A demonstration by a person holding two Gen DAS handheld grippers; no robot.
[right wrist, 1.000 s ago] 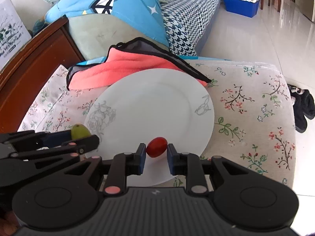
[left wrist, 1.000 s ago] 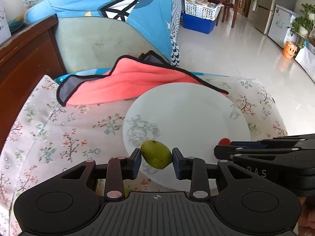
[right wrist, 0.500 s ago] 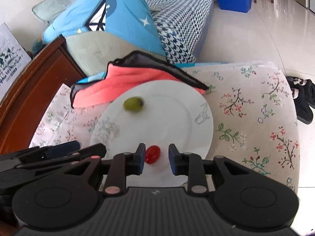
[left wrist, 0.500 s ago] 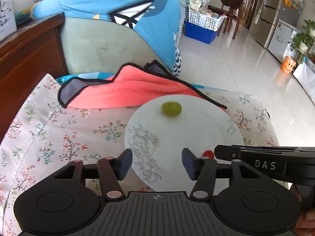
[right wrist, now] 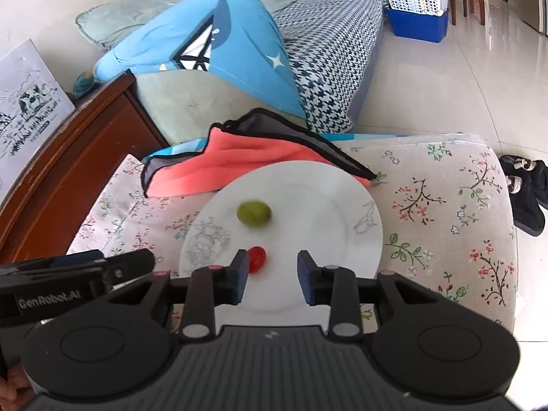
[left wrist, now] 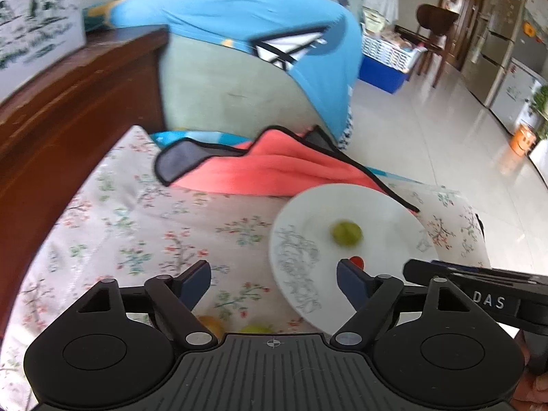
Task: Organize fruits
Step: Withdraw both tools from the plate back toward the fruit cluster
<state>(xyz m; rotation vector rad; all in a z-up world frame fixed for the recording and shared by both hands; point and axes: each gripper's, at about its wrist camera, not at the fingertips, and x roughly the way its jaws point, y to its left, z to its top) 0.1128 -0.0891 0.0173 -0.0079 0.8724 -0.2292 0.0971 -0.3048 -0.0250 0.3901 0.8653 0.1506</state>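
Left gripper point(left wrist: 272, 275) tilted down, jaws opening, empty; right gripper point(right wrist: 270, 272) likewise, beside red fruit point(right wrist: 257, 258)

Left gripper point(left wrist: 274, 282) jaws opening, nothing between them; green fruit point(left wrist: 346, 233) rests on white plate point(left wrist: 387, 205), right.

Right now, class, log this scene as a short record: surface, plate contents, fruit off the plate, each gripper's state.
surface: floral cloth
plate contents: white plate holds a green fruit and a small red fruit
off plate: an orange-yellow fruit and a yellow-green fruit, partly hidden
left gripper: jaws opening, nothing between
right gripper: jaws opening, red fruit beside one pad, not pinched
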